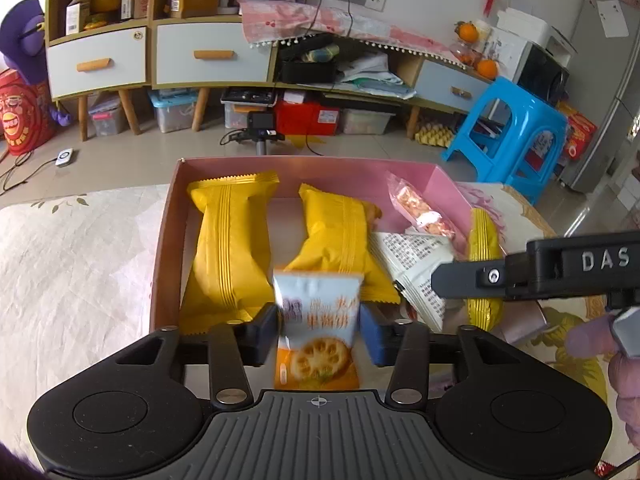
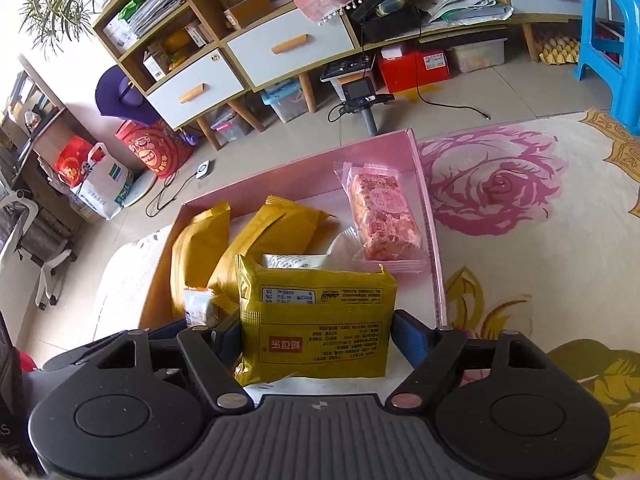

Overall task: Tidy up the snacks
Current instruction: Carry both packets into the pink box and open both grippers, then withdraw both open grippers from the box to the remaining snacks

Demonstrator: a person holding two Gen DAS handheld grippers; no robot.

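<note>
The pink box (image 1: 168,216) sits in the middle of both views, on a flowery cloth (image 2: 500,184) over the worktop. Inside it lie two yellow packs (image 1: 228,248) side by side, a white printed pack (image 1: 416,264) and a clear pack with a pink snack (image 2: 380,216) at the upper right of the box.

The left tool (image 1: 320,326) has a small blue-and-orange biscuit pack (image 1: 316,320) standing between its fingers at the bottom middle of its view. The pack looks blurry. The fingers stand partly apart, right beside the pack's edges, and it looks as if they are letting go, but I cannot tell for sure if they squeeze it.

The right tool (image 2: 316,336) has a big yellow pack (image 2: 316,320) between its wide-apart fingers, over the near side of the box. It seems to be held by its two side edges.

To do this step well, lower each pack into a free spot in the box, then open the fingers all the way and lift straight up, so nothing gets knocked.

The near wall of the box is hidden behind the tools. The writing on the packs is too small to read.
</note>
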